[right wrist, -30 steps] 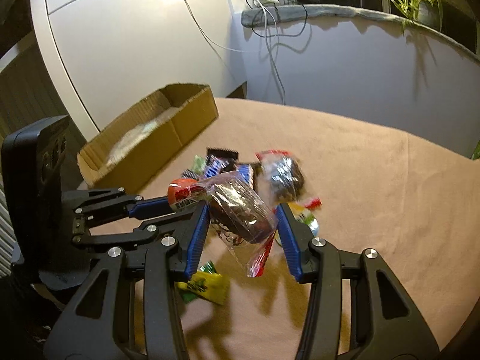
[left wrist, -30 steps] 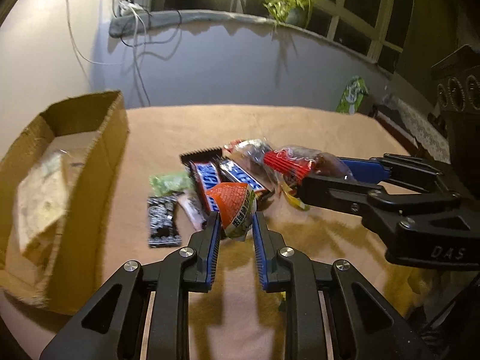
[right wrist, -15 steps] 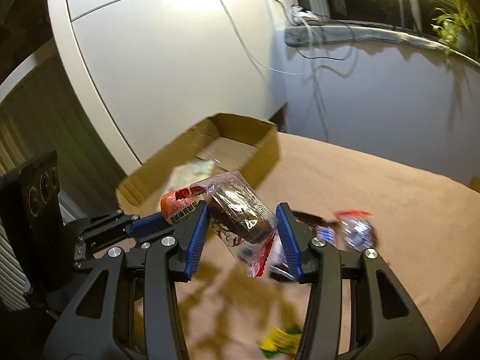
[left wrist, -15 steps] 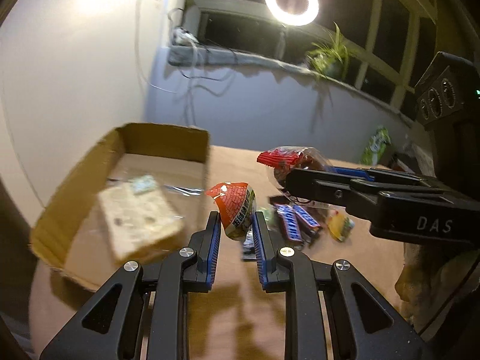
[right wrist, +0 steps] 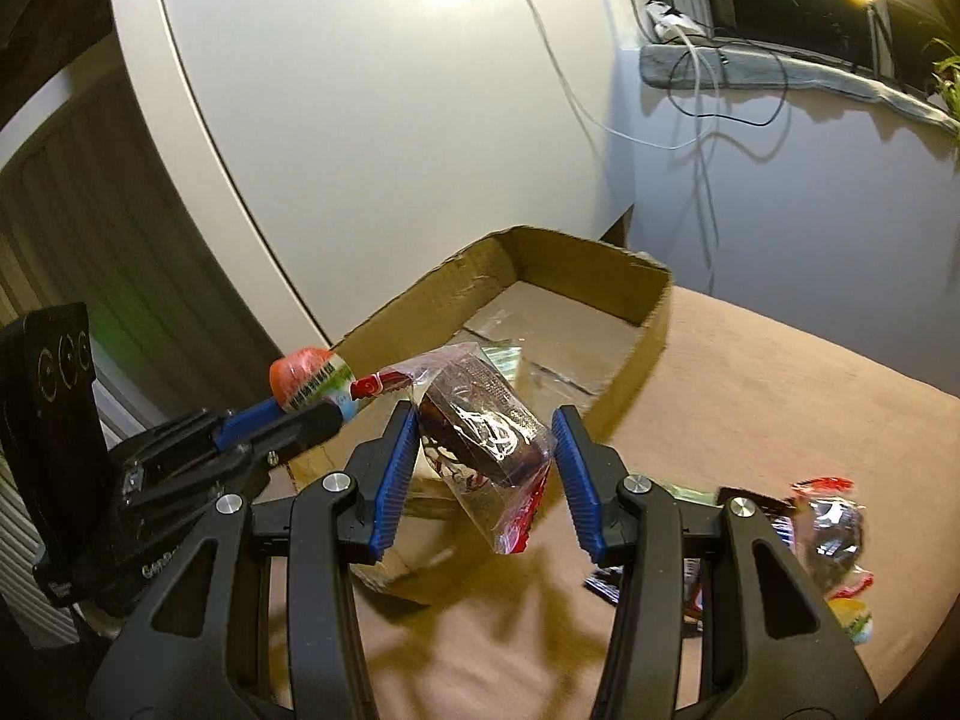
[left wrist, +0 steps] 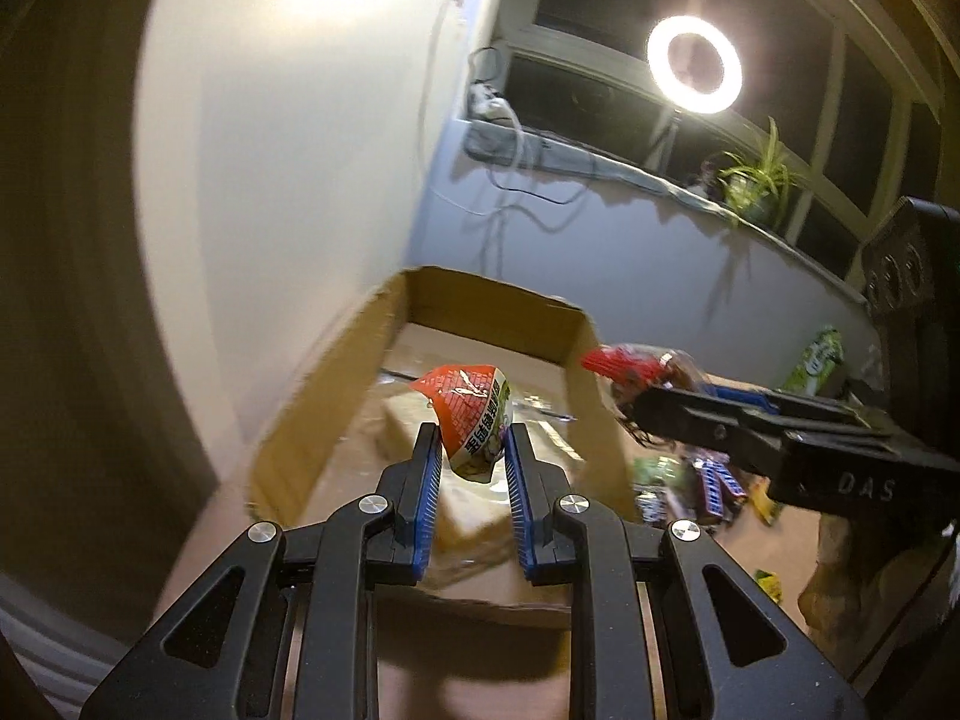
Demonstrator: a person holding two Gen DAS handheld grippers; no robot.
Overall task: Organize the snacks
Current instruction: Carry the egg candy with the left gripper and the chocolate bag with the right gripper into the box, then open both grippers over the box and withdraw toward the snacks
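Observation:
My left gripper (left wrist: 471, 450) is shut on a small orange-and-white snack packet (left wrist: 471, 420) and holds it above the open cardboard box (left wrist: 576, 330). My right gripper (right wrist: 485, 435) is shut on a clear-wrapped chocolate cake with red ends (right wrist: 480, 426), held over the box's near corner (right wrist: 651, 324). The cake also shows in the left wrist view (left wrist: 636, 363), beside the box's right wall. The orange packet shows in the right wrist view (right wrist: 309, 381). A pale wrapped sandwich-like pack (left wrist: 408, 420) lies inside the box.
Several loose snacks lie on the tan table right of the box, among them blue bars (left wrist: 717, 483) and a clear-wrapped cake (right wrist: 831, 534). A white wall (right wrist: 390, 120) stands behind the box. A green bag (left wrist: 819, 360) sits far right.
Both grippers have carried their snacks left from the pile to the box. The box now fills the middle of both views and the pile has slid to the right.

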